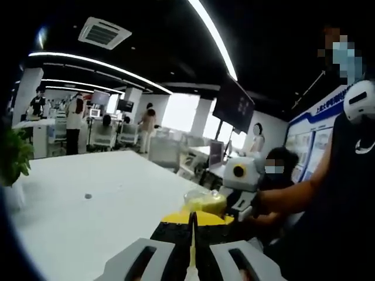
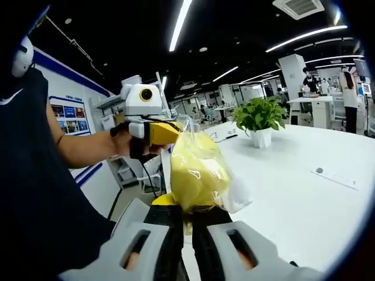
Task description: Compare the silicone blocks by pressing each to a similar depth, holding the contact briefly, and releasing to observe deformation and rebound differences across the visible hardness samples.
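Right gripper is pinching a clear bag of yellow blocks, jaws nearly closed on its lower edge. The film looks slippery, light and soft, so a hold on bunched plastic seems safest. Left gripper is sitting with jaws almost together, holding nothing I can make out.

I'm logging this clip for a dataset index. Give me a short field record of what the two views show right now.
setting: open office, white table
held item: clear bag of yellow pieces
right hand-held gripper: shut on the bag's lower end
left hand-held gripper: jaws together, thin yellow edge between them; grip unclear
bag contents: too blurred to identify as blocks
table items: potted plant
pressing: not begun
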Demonstrator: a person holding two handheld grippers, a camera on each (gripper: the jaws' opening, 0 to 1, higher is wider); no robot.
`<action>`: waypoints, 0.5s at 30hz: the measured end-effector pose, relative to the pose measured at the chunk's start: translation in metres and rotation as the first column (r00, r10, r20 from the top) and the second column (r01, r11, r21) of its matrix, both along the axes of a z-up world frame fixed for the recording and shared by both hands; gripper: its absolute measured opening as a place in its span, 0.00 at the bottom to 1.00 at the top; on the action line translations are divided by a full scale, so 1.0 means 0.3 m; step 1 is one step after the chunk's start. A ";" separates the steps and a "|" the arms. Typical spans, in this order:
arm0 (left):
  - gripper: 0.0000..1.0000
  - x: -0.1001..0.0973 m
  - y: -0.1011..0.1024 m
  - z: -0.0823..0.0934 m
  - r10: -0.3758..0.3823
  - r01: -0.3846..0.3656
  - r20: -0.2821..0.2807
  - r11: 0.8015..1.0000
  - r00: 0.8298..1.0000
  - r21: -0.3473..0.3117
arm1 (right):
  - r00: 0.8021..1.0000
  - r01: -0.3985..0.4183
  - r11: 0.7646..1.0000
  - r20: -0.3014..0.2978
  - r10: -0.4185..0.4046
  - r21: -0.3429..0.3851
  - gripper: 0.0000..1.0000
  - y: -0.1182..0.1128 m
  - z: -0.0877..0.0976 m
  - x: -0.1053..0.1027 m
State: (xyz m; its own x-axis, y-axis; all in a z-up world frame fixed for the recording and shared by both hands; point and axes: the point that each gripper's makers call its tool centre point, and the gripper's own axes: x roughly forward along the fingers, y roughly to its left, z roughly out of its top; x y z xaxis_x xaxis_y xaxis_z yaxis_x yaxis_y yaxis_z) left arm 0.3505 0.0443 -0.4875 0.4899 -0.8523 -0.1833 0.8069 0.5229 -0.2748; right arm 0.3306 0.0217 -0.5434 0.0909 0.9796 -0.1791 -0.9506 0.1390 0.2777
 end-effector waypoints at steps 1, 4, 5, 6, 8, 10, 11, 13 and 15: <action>0.00 0.001 0.001 0.000 0.004 -0.004 -0.002 1.000 1.000 -0.003 | 1.000 -0.002 1.000 0.022 0.002 -0.001 0.00 0.000 -0.001 0.003; 0.00 0.004 0.007 -0.008 0.011 -0.011 0.006 1.000 1.000 0.015 | 1.000 -0.011 1.000 0.021 0.011 -0.012 0.00 0.002 -0.004 -0.001; 0.00 0.005 0.007 -0.005 0.012 -0.012 0.015 1.000 1.000 0.016 | 0.999 -0.016 1.000 0.034 0.016 -0.011 0.00 0.005 -0.001 0.000; 0.00 0.004 0.008 -0.001 0.012 -0.012 0.018 1.000 1.000 0.014 | 0.999 -0.019 1.000 0.040 0.019 -0.006 0.00 0.006 0.005 0.001; 0.00 0.001 0.012 0.010 0.012 -0.012 0.021 1.000 1.000 0.001 | 0.999 -0.020 1.000 0.031 0.020 -0.001 0.00 0.007 0.011 0.001; 0.00 0.001 0.012 0.011 0.011 -0.011 0.029 1.000 1.000 0.006 | 0.999 -0.021 1.000 0.039 0.021 -0.003 0.00 0.009 0.014 0.000; 0.00 0.001 0.012 0.011 0.011 -0.011 0.031 1.000 0.999 0.010 | 0.999 -0.023 1.000 0.037 0.023 -0.003 0.00 0.010 0.014 -0.002; 0.00 -0.002 0.012 0.010 0.009 -0.010 0.041 1.000 0.999 0.019 | 0.999 -0.024 1.000 0.039 0.024 -0.003 0.00 0.011 0.013 -0.003; 0.00 -0.002 0.013 0.009 0.011 -0.012 0.044 1.000 0.999 0.023 | 0.999 -0.024 1.000 0.036 0.025 -0.005 0.00 0.014 0.011 -0.003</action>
